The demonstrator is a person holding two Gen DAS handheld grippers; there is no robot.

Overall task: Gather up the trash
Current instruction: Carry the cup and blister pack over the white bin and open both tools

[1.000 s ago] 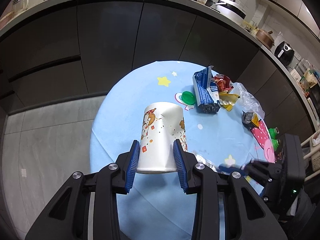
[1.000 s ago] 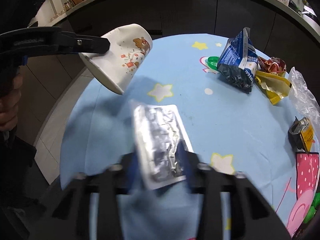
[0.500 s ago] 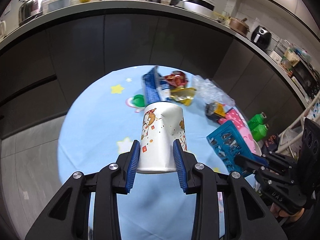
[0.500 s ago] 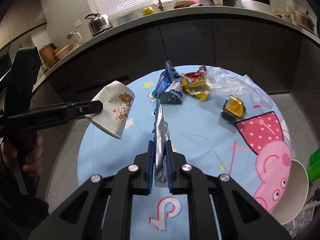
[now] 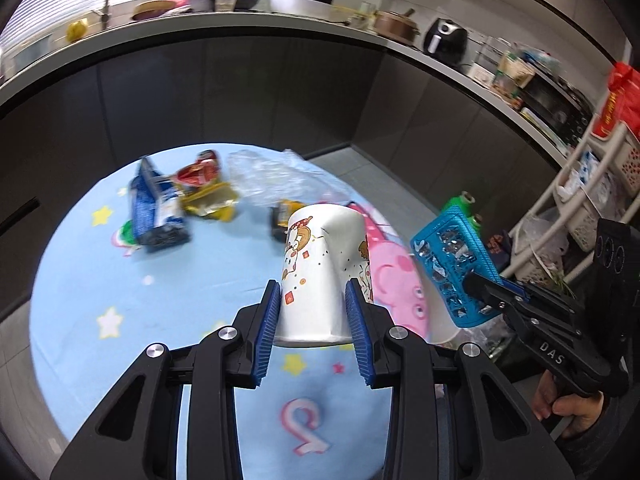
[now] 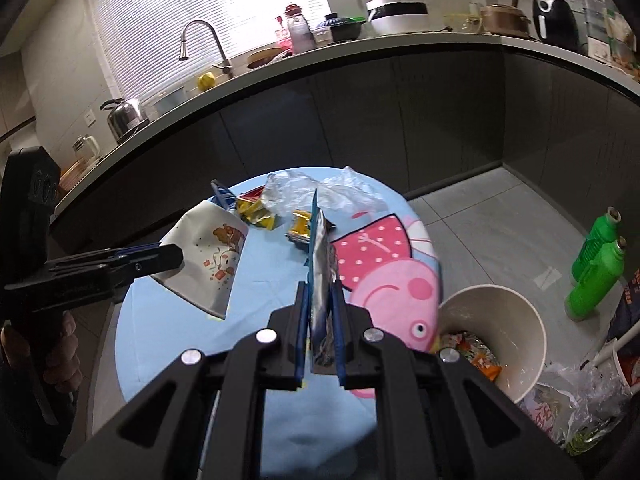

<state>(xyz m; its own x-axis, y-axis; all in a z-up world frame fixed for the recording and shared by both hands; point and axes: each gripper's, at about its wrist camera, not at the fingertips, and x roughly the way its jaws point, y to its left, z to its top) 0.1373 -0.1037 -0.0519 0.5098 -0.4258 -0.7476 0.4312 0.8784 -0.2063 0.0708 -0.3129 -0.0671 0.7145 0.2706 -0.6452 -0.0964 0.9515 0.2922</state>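
- Above a round counter [image 5: 80, 280] draped in a light-blue cartoon cloth, the left gripper [image 5: 314, 320] has its blue-padded fingers [image 5: 267, 332] clamped on a dented white paper cup with cartoon prints [image 5: 320, 264], held off the cloth.
- Just to its right, the right gripper [image 6: 320, 332] holds a flat blue-and-silver foil blister pack [image 6: 320, 264] on edge, its fingers pressed together on the pack.
- On the cloth's far side lie a blue snack bag [image 5: 154, 212], a yellow wrapper [image 5: 210, 202] and crumpled clear plastic [image 5: 276, 180].
- Beside the counter's right edge stands a beige bin [image 6: 516, 320] with wrappers inside, and two green bottles [image 6: 596, 272] stand on the floor.
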